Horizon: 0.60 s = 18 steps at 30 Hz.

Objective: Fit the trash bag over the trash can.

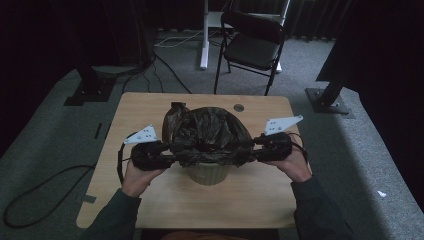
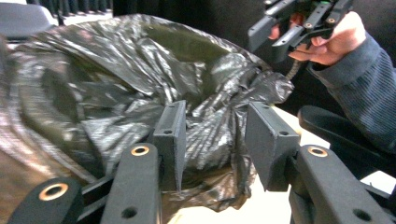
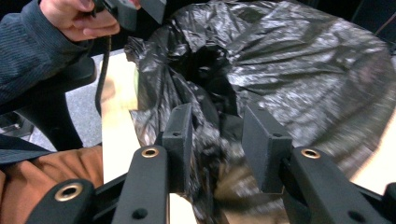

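My left gripper (image 1: 176, 155) and right gripper (image 1: 246, 148) each stand open around folds of the black bag (image 1: 207, 132), which lines a bin (image 1: 207, 173) near the desk's (image 1: 260, 195) middle.

A light wooden table (image 1: 150, 110) with rounded corners and a small round grommet hole (image 1: 238, 107) near its far edge stands on grey carpet, and at its middle sits a pale bin (image 1: 207, 172) lined with a crinkled black bag (image 1: 207, 127).
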Available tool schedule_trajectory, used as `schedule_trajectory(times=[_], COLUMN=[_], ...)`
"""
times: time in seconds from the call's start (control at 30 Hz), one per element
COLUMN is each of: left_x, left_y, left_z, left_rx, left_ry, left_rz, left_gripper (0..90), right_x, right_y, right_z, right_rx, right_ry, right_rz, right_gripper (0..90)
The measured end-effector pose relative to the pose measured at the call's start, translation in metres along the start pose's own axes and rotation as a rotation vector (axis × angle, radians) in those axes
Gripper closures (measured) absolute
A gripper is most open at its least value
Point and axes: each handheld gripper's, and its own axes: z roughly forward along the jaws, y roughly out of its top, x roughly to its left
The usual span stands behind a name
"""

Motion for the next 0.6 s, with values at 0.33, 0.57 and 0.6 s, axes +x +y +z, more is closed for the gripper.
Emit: schedule_trajectory(times=[0.33,0.57,0.6], left_x=[-0.005,-0.011,-0.012], left_y=[-0.006,-0.009,-0.011], left_z=[0.005,0.006,0.006], left_rx=[0.011,0.020,0.025], left_ry=[-0.023,-0.020,-0.019], left_rz=[0.003,0.023,0.026], left_gripper=[60.5,78.1,80.7], right_x=[0.003,0.008,0.009], right_y=[0.004,0.003,0.002], right_z=[0.018,0.019,0.018], right_rx=[0.044,0.058,0.057], right_ry=[0.031,0.050,0.052], right_rz=[-0.016,-0.037,-0.039], right_gripper=[62.8,83.1,85.0])
